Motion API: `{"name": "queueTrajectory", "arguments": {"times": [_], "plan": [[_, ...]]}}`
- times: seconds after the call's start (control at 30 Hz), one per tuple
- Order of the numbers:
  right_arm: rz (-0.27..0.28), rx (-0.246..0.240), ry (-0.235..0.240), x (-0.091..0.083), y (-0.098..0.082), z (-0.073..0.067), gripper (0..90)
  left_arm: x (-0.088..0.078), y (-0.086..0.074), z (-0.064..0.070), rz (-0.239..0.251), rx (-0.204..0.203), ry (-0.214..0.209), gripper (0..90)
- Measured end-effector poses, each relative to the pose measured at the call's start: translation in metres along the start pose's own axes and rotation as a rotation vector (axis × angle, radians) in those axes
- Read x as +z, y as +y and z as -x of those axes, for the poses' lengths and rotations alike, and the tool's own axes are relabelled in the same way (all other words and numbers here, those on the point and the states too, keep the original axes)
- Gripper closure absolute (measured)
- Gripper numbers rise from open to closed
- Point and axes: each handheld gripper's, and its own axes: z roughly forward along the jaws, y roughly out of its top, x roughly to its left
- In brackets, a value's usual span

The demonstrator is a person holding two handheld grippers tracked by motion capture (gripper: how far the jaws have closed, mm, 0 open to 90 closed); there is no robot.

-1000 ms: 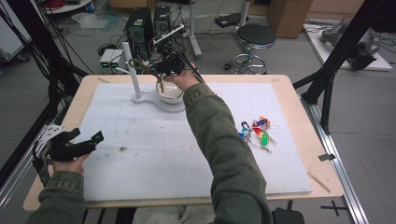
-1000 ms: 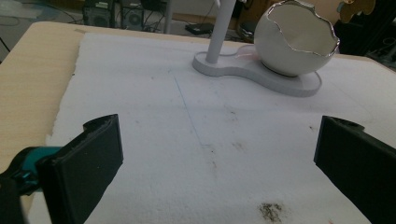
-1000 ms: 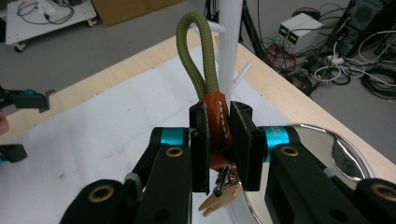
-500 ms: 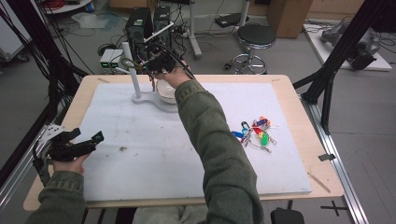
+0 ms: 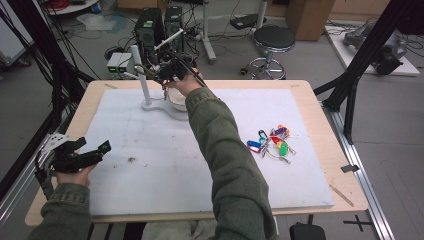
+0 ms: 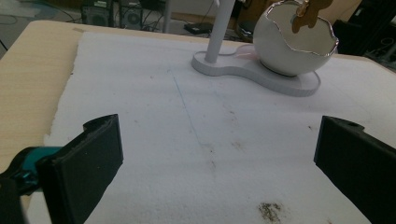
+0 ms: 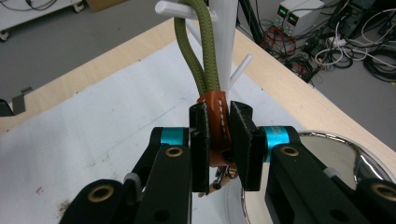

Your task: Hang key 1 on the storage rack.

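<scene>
In the right gripper view, the right gripper [image 7: 219, 135] is clamped on the brown leather tab [image 7: 217, 122] of a keychain, at the centre of the frame; its olive cord loop [image 7: 201, 51] runs up over a peg of the white stand [image 7: 227, 37] at the top. In the high view this gripper sits at upper centre, above the white egg-shaped bowl [image 5: 175, 100] on the stand's base. The left gripper [image 5: 82, 155] rests at the lower left with its jaws wide apart and nothing between them. A pile of coloured key tags [image 5: 272, 142] lies right of centre on the white mat [image 5: 165, 165].
</scene>
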Motion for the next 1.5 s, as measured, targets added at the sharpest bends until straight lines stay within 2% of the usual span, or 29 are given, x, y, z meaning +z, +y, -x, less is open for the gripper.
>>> {"name": "queueTrajectory", "arguments": {"times": [0.2, 0.3, 0.33, 0.37, 0.47, 0.53, 0.57, 0.6, 0.67, 0.77, 0.83, 0.87, 0.93, 1.23, 1.5], "plan": [[-0.022, -0.007, -0.01, 0.004, -0.001, 0.001, 77.7, 0.0, 0.0, -0.001, -0.001, -0.005, 0.006, 1.7], [-0.029, -0.003, 0.004, 0.001, -0.001, 0.0, 77.0, 0.0, 0.0, -0.001, -0.004, -0.006, 0.008, 1.7], [-0.055, -0.013, 0.002, -0.001, -0.003, 0.001, 70.4, 0.0, 0.0, 0.0, -0.004, -0.005, 0.01, 1.7], [-0.055, -0.013, 0.002, -0.001, -0.003, 0.001, 70.4, 0.0, 0.0, 0.0, -0.004, -0.005, 0.011, 1.7], [-0.089, -0.002, -0.023, -0.006, -0.006, 0.002, 60.5, 0.0, 0.0, 0.0, -0.006, -0.003, 0.013, 1.7], [-0.095, 0.009, -0.04, -0.013, -0.009, 0.004, 50.3, 0.0, 0.0, 0.0, -0.007, -0.003, 0.014, 1.7], [-0.094, 0.013, -0.049, -0.019, -0.012, 0.006, 38.7, 0.0, 0.0, 0.0, -0.008, -0.003, 0.013, 1.7], [-0.094, 0.013, -0.049, -0.019, -0.012, 0.006, 38.7, 0.0, 0.0, 0.001, -0.007, -0.002, 0.012, 1.7], [-0.097, 0.027, -0.044, -0.026, -0.017, 0.009, 23.2, 0.0, 0.0, 0.001, -0.009, 0.004, 0.01, 1.7], [-0.089, 0.032, -0.041, -0.036, -0.024, 0.013, 11.3, 0.0, 0.0, 0.002, -0.01, 0.004, 0.009, 1.7], [-0.09, 0.039, -0.047, -0.041, -0.028, 0.015, 7.2, 0.0, 0.0, 0.001, -0.007, 0.004, 0.01, 1.7], [-0.102, 0.051, -0.051, -0.043, -0.029, 0.016, 0.9, 0.0, 0.0, 0.002, -0.007, 0.005, 0.011, 1.7], [-0.111, 0.055, -0.068, -0.048, -0.031, 0.016, 0.7, 0.0, 0.0, 0.002, -0.006, 0.005, 0.012, 1.7], [-0.113, 0.034, -0.06, -0.07, -0.037, 0.015, 0.7, -0.001, 0.0, 0.002, -0.007, 0.007, 0.017, 1.7], [-0.114, 0.057, -0.083, -0.084, -0.06, 0.024, 0.8, 0.0, 0.0, 0.003, -0.005, 0.007, 0.02, 1.7]]}}
